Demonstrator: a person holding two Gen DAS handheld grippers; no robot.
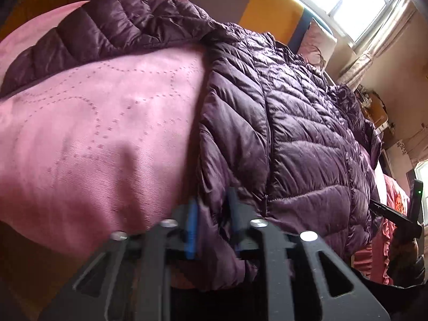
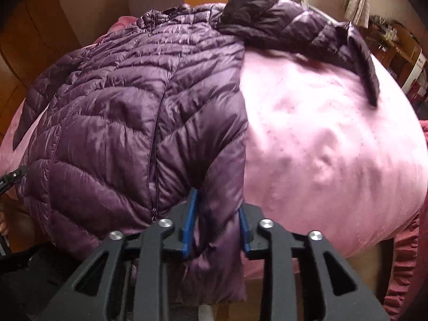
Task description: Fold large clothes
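A dark purple quilted puffer jacket [image 1: 307, 123] [image 2: 120, 107] lies front up and zipped on a pink bedspread [image 1: 93, 133] [image 2: 334, 133]. One sleeve [image 1: 107, 26] stretches away over the spread on the left wrist side, and the other sleeve [image 2: 307, 26] does the same on the right wrist side. My left gripper [image 1: 211, 206] is at the near hem, its blue pads [image 1: 191, 227] pressed on bunched fabric. My right gripper [image 2: 216, 203] is shut on the hem's other corner, which hangs down between its fingers [image 2: 190, 222]. Each gripper shows at the other view's edge: right gripper [image 1: 388, 214], left gripper [image 2: 13, 176].
A bright window with curtains [image 1: 361, 13] and a yellow board [image 1: 270, 13] stand beyond the bed's far end. A cluttered shelf [image 2: 396, 45] is at the right. Wooden cupboards [image 2: 32, 26] are at the left. A red ruffled bed skirt [image 2: 406, 267] hangs at the near edge.
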